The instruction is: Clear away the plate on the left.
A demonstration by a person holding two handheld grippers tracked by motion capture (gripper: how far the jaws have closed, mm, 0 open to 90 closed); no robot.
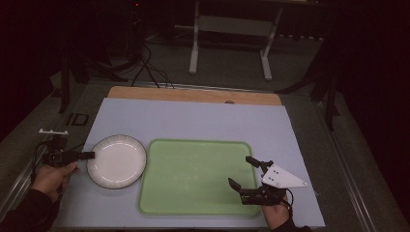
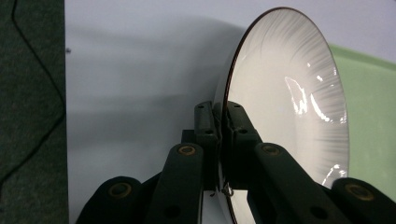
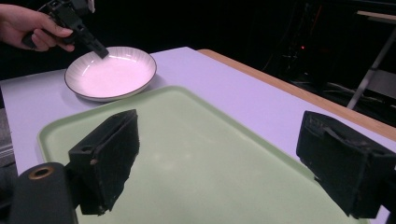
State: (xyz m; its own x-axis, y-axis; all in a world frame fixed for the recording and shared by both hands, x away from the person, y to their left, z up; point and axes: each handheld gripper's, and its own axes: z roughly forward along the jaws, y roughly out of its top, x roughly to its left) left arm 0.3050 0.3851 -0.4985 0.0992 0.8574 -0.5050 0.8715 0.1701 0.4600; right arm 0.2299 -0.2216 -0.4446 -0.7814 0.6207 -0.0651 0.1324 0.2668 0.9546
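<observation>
- Left gripper (image 1: 89, 155) clamped on the left rim of the plate (image 1: 117, 161), one jaw over the rim and one under it, as seen close up in the left gripper view (image 2: 219, 135).
- Plate (image 2: 285, 93) lay on the lilac table cover (image 1: 193, 118), its right edge just beside the left edge of the green tray (image 1: 196, 176); overlap with the tray lip could not be told from above.
- Tray (image 3: 196, 158) lay to the right of the plate, long side running left to right across the table, its whole surface bare.
- Left hand (image 1: 51, 178) far nearer the plate than the right; judged the hand to carry it.
- Coming move, as judged: lift the pinched rim and carry the plate (image 3: 111, 72) rightward, over the raised tray lip, then set it down inside.
- Risk judged: a one-sided grip on a shallow rim, so the far side could sag or catch on the lip if not lifted enough.
- Right gripper (image 1: 246, 174) spread wide with nothing between the jaws, hovering over the tray's near right corner; seen along its own jaws (image 3: 224, 158) toward the plate.
- Right hand (image 1: 276, 215) at the near table edge, well apart from the plate.
- Open room: left and middle of the tray free; right end partly taken by the right gripper.
- Near left edge of the table cover close behind the left hand, with little room to pull back.
</observation>
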